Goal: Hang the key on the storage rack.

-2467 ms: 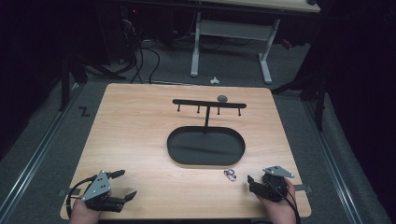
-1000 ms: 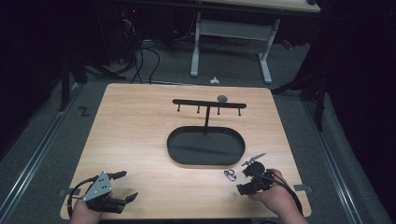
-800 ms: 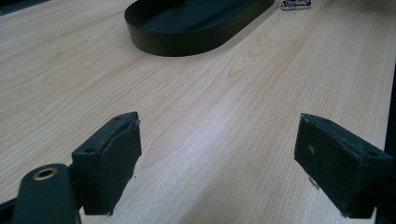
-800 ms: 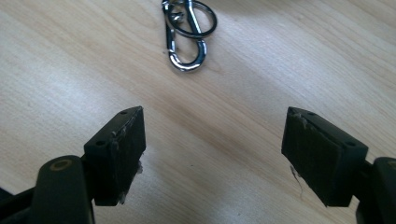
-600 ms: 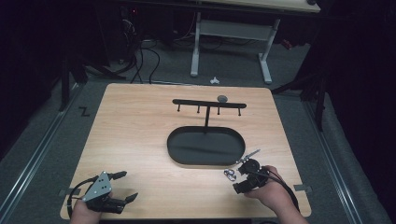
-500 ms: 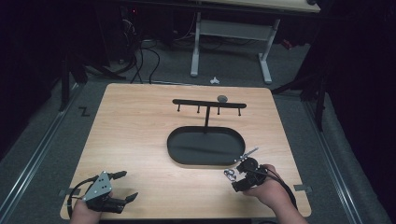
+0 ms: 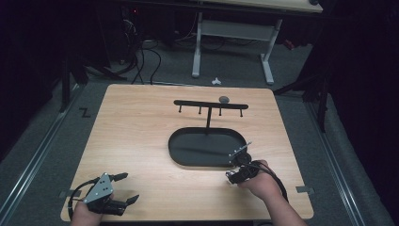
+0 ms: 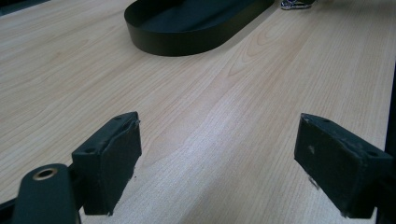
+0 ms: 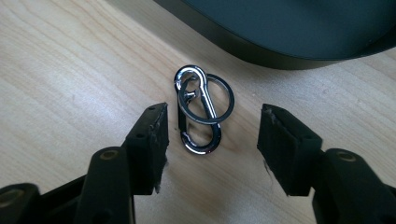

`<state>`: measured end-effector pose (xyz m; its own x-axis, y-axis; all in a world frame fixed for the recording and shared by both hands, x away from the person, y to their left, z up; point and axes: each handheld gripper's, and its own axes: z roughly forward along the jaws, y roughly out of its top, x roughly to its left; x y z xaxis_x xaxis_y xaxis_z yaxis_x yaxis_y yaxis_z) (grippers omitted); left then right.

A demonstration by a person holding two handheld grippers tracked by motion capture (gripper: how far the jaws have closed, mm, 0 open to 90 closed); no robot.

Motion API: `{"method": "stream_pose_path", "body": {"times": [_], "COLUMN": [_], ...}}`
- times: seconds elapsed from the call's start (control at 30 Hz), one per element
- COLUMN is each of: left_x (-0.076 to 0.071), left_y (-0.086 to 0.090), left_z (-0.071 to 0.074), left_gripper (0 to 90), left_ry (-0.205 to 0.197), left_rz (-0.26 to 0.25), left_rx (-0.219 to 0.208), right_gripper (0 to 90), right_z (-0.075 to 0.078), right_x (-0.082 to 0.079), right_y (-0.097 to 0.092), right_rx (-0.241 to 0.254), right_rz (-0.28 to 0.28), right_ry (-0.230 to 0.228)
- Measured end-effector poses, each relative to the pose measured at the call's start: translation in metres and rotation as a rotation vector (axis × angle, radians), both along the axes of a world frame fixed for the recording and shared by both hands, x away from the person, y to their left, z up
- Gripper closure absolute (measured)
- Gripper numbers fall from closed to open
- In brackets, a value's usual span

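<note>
A silver carabiner with a key ring on it [image 9: 201, 109] lies flat on the wooden table, just in front of the black oval tray [image 9: 280, 51]. My right gripper [image 9: 212, 135] is open, with one jaw on each side of the carabiner's near end and neither touching it. In the high view the right gripper [image 7: 234, 175] sits at the tray's [image 7: 176, 146] front right corner. My left gripper [image 7: 130, 187] rests open and empty at the table's front left corner. In the left gripper view its jaws [image 8: 217, 149] stand wide over bare wood.
A black T-shaped rack with several hooks [image 7: 210, 104] rises from the tray's far side, with a small grey round thing [image 7: 224, 99] on its bar. The tray [image 8: 196, 28] and the carabiner [image 8: 294, 3] lie far ahead of the left gripper. A white desk frame [image 7: 233, 30] stands beyond the table.
My right gripper has moved from the table's front right edge forward and left, up to the carabiner beside the tray. The left gripper has not moved.
</note>
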<state>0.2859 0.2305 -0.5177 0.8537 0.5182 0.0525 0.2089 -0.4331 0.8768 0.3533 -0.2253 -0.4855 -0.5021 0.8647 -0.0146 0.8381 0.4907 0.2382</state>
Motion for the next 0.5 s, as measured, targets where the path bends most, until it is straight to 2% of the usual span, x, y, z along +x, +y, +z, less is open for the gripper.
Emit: {"method": "stream_pose_path", "body": {"times": [0.27, 0.5], "left_x": [0.0002, 0.0002], "left_y": [0.0003, -0.0008], "left_z": [0.0002, -0.0001], "left_gripper": [15.3, 15.3], "left_ry": [0.000, -0.001], "left_rz": [0.000, -0.002], "left_rx": [-0.002, 0.002], "right_gripper": [48.6, 56.2], "right_z": [-0.0056, -0.0056], "right_x": [0.0059, 0.0076], "right_y": [0.0021, 0.0065], "right_rx": [0.010, 0.014], "right_rz": [-0.006, 0.010], "right_ry": [0.026, 0.015]}}
